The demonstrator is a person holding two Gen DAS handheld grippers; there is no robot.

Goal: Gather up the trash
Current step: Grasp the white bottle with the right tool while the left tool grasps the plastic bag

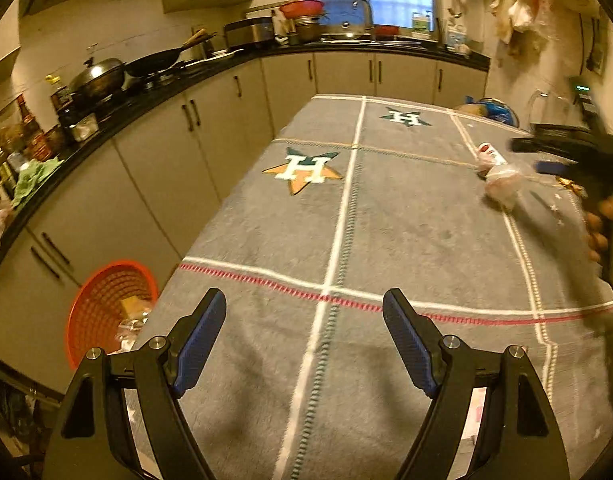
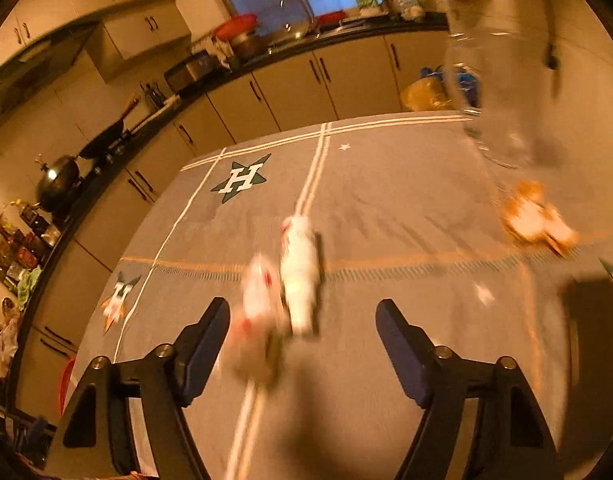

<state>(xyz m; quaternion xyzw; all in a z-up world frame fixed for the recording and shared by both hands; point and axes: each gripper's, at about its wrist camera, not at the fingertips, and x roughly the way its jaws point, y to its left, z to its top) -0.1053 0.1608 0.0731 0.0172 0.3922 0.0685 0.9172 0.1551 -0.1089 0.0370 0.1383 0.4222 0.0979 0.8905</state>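
Note:
My left gripper [image 1: 304, 306] is open and empty above the grey cloth-covered table [image 1: 386, 220]. An orange trash basket [image 1: 106, 308] with wrappers inside stands on the floor at the table's left edge. A white tube [image 1: 491, 153] and a crumpled plastic wrapper [image 1: 502, 182] lie at the right of the table. My right gripper [image 2: 302, 318] is open, just above and before the white tube [image 2: 300, 272] and the wrapper [image 2: 258, 308]. An orange wrapper [image 2: 534, 220] lies farther right. The right gripper also shows in the left wrist view [image 1: 546, 156].
A clear plastic bottle [image 2: 494, 80] stands at the table's far right. A dark flat object [image 2: 590, 328] lies at the right edge. Kitchen cabinets and a counter [image 1: 154, 96] with pans run along the left and back. A blue bag [image 1: 494, 110] sits beyond the table's far corner.

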